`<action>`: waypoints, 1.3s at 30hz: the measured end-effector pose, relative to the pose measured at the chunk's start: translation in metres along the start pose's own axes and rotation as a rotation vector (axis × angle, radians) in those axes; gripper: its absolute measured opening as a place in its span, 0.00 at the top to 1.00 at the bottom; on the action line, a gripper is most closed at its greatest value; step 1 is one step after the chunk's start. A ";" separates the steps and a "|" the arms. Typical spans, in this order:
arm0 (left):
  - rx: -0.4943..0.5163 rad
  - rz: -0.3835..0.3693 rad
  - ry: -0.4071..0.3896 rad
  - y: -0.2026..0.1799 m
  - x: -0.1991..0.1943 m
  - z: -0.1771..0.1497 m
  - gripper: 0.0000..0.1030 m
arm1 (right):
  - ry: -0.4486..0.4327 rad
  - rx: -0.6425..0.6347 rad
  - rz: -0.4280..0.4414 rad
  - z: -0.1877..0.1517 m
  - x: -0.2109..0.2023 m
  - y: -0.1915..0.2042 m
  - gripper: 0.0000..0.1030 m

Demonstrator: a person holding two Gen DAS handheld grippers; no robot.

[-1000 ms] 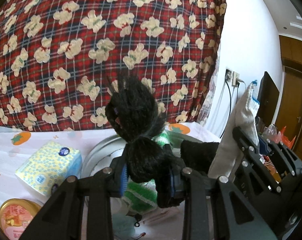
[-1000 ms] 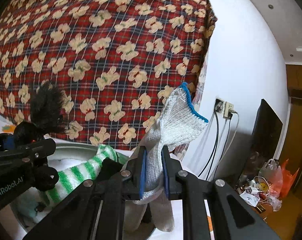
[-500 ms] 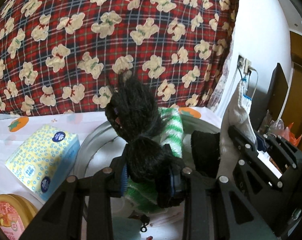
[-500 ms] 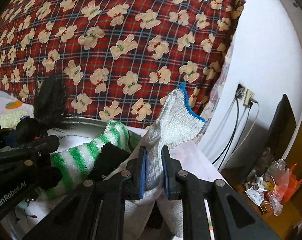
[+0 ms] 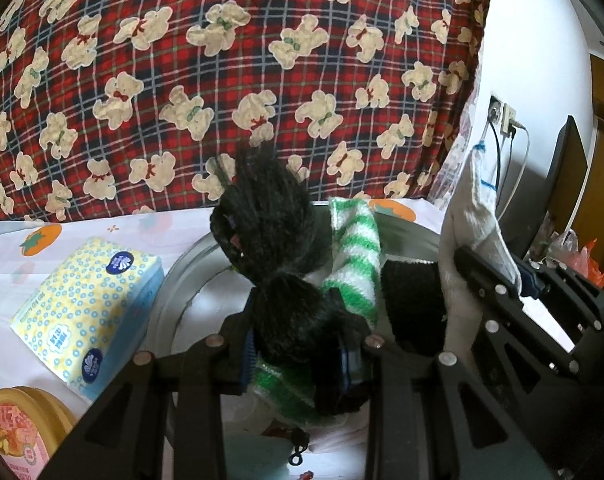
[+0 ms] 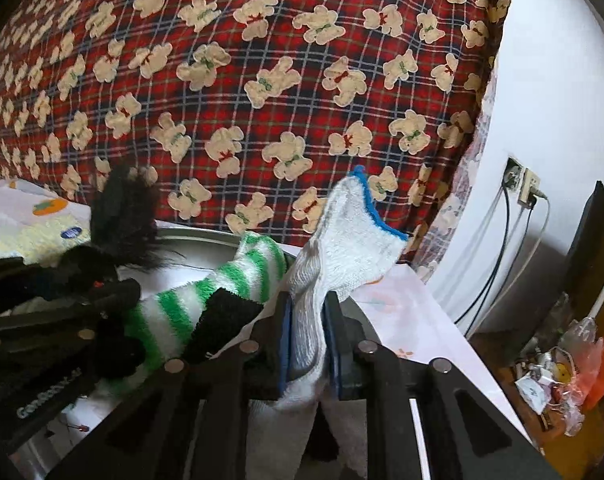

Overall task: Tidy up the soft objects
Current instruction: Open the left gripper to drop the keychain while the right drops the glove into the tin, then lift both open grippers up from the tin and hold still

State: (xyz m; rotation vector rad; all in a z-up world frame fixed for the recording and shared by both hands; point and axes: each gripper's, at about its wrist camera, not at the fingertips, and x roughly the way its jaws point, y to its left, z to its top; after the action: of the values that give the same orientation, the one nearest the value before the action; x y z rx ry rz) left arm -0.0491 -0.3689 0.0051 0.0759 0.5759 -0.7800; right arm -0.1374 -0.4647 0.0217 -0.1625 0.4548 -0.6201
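A: What's changed?
B: Both tools' jaws have just been opening. Left tool [image 5: 298, 356] barely hugs the black fuzzy thing [image 5: 270, 236]; right tool [image 6: 308, 350] loosens on the white glove [image 6: 342, 248].
A: Where?
B: Over the metal basin [image 5: 182, 276], twelve o'clock. Likely releasing them.

surface: fruit-print sheet [image 5: 102, 228] | on it: metal basin [image 5: 170, 280], tissue pack [image 5: 82, 312], tin [image 5: 18, 432]

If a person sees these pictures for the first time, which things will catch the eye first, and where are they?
First comes the huge red plaid fabric with cream bear figures that fills the background. Next, in the middle, the fuzzy black fur item stands between the left tongs over a round metal basin. To its right, a white knitted glove with a blue cuff edge stands between the right tongs.
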 end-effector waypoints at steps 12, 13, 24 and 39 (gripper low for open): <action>-0.004 0.110 -0.128 0.011 -0.027 0.004 0.01 | -0.117 0.169 -0.001 -0.003 -0.025 -0.023 0.25; -0.020 0.109 -0.135 0.014 -0.029 0.003 0.01 | -0.139 0.186 -0.010 -0.004 -0.030 -0.026 0.21; 0.043 0.145 -0.200 0.011 -0.049 -0.007 0.00 | -0.202 0.308 0.007 -0.008 -0.050 -0.033 0.12; 0.030 0.170 -0.247 0.026 -0.073 -0.023 0.00 | -0.294 0.350 -0.089 -0.016 -0.084 -0.026 0.12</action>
State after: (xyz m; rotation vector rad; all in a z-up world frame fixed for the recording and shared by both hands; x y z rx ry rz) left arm -0.0829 -0.2969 0.0198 0.0543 0.3182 -0.6215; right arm -0.2188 -0.4360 0.0457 0.0603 0.0514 -0.7398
